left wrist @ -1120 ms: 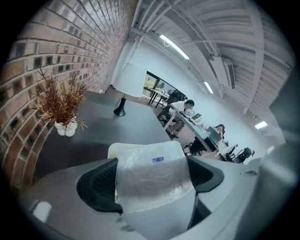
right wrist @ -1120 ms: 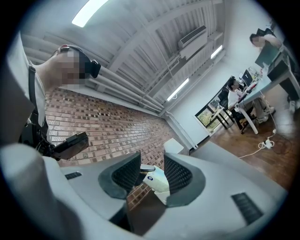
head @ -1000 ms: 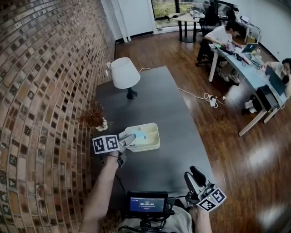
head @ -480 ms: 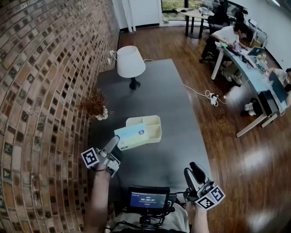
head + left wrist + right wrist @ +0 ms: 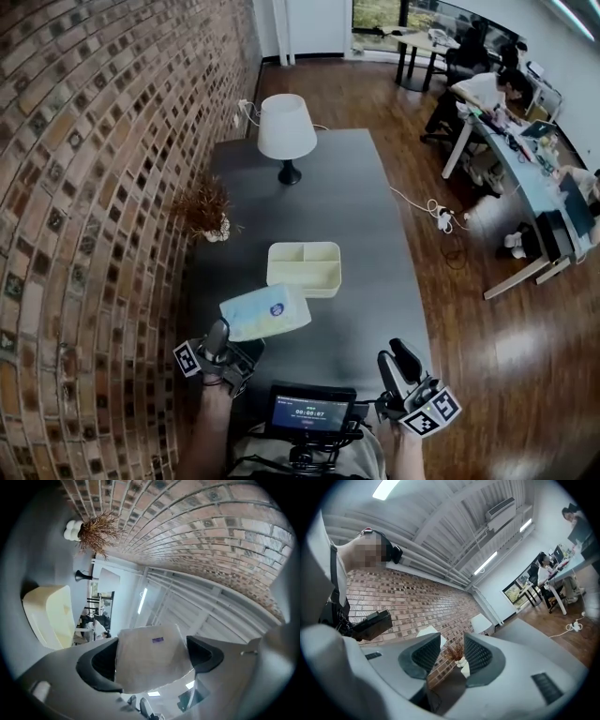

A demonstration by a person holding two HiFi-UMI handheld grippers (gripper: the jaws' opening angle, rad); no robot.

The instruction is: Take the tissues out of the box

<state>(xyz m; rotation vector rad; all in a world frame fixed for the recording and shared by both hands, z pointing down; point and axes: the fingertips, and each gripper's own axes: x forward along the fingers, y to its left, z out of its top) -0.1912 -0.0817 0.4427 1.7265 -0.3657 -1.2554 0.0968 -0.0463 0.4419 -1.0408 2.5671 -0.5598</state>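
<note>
A pale blue tissue pack hangs in the air near me, clear of the cream compartment box on the dark table. My left gripper is shut on the pack's near end; in the left gripper view the pack fills the gap between the jaws of that gripper, and the box lies off to the left. The box looks empty. My right gripper is held low at the table's near right corner, its jaws a narrow gap apart with nothing between them.
A white lamp stands at the table's far end and a dried plant in a white vase by the brick wall. A small screen is mounted just below me. People sit at desks on the right, and a cable with a power strip lies on the floor.
My left gripper has drawn back toward me, carrying the tissue pack up and out of the box. The right gripper has stayed where it was.
</note>
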